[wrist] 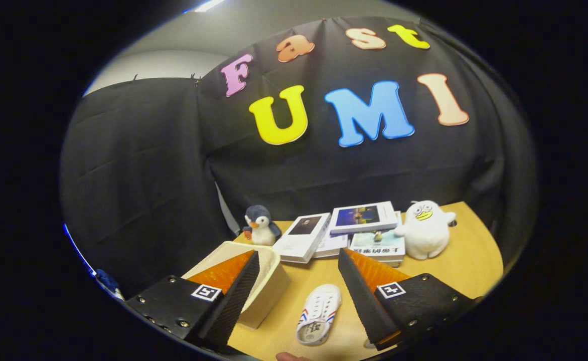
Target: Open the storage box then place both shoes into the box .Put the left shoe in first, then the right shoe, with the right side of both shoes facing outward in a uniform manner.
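Gripper view: gripper (299, 271) fingers spread wide, holding nothing; white shoe (319, 313) lies on the table (469, 260) between them (box (261, 281) just left). Risk: angled grab flips shoe's facing.

The shoe (319, 313) between the fingers of the open hand-held gripper (299, 296) is white, with red and blue stripes on its sides. The box (266, 288) by the left finger is cream. The tabletop (469, 260) is light wood colour. Beyond the fingers, the penguin toy (261, 225) is dark blue and white with an orange beak. The duck toy (426, 228) is white with a yellow beak. The books (344, 233) have mostly white covers.
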Demonstrator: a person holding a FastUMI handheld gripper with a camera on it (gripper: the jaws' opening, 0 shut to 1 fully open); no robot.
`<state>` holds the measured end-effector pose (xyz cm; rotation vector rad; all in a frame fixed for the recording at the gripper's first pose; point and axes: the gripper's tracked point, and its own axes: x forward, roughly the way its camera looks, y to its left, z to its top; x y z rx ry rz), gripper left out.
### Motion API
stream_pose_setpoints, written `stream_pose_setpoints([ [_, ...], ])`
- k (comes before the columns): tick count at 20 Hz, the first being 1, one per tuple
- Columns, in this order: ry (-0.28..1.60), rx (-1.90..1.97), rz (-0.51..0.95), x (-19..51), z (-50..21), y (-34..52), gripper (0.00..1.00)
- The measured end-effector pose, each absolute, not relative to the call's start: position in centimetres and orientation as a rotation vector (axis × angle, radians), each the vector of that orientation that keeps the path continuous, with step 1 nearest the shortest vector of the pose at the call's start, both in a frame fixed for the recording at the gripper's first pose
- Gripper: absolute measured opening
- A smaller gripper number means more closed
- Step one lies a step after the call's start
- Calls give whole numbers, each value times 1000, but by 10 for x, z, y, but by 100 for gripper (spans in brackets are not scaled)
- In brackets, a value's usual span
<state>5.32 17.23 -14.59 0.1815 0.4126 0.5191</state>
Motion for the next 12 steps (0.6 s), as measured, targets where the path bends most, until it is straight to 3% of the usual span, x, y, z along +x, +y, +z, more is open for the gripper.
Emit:
stream_pose_setpoints([
  [12,718,439,681,54,-230,258,97],
])
